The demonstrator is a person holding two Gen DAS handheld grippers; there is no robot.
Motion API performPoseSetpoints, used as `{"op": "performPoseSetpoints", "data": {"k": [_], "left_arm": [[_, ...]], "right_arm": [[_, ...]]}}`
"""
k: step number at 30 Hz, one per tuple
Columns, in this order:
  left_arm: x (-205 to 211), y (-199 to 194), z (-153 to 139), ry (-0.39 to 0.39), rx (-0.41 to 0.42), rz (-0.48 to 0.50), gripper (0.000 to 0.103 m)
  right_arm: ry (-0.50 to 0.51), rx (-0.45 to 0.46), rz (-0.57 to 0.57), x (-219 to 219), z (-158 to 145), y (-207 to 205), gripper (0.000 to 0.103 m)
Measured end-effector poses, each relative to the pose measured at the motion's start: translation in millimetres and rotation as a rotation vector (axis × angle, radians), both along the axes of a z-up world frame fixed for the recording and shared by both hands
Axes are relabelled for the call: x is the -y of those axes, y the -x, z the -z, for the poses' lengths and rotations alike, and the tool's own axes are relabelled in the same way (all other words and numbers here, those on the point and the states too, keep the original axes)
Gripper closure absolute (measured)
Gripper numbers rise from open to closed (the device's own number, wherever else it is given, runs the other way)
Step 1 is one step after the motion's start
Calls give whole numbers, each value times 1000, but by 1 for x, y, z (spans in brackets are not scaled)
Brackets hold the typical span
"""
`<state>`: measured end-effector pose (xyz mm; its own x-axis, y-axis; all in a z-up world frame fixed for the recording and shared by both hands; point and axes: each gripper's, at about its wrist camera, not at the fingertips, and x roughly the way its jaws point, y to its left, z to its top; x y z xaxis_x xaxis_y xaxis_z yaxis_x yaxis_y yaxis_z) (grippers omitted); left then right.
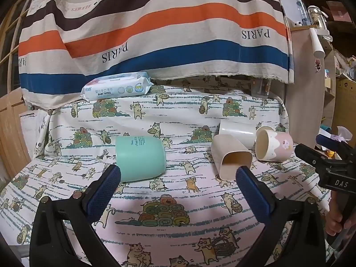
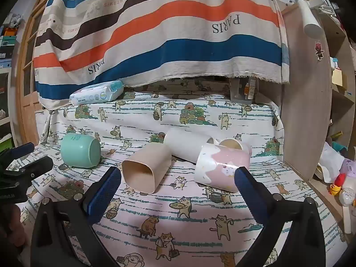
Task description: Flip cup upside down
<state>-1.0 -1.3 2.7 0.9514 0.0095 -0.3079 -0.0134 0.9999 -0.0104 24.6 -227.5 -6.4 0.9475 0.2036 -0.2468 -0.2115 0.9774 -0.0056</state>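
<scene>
Several cups lie on their sides on the cat-print cloth. A mint green cup (image 1: 140,158) (image 2: 80,150) lies at the left. A beige square cup (image 1: 231,156) (image 2: 145,169) lies in the middle with its mouth toward me. A white tube cup (image 1: 237,131) (image 2: 187,144) lies behind it. A pink and white cup (image 1: 273,143) (image 2: 222,166) lies at the right. My left gripper (image 1: 178,191) is open and empty, just short of the green and beige cups. My right gripper (image 2: 178,189) is open and empty, between the beige and pink cups.
A pack of baby wipes (image 1: 118,86) (image 2: 96,93) lies at the back left under a hanging striped cloth (image 1: 155,22). A clear container (image 2: 243,91) stands at the back right. A wooden panel (image 2: 304,111) borders the right side, with toys (image 2: 340,184) beyond it.
</scene>
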Motion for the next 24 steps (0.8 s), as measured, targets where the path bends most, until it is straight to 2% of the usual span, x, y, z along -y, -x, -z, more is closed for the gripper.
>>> {"op": "performPoseSetpoints", "data": {"k": [3,4,24], "left_arm": [[1,1,-1,0,2,-3,0],[2,1,-2,1,3,-3,0],[-3,0,3,4,3,-3,0]], "right_arm": [[-28,-10,-1,6,-1,-4,0],[-33,25,9,4,0,4,0],[-3,2,9,0,2,3,0]]}}
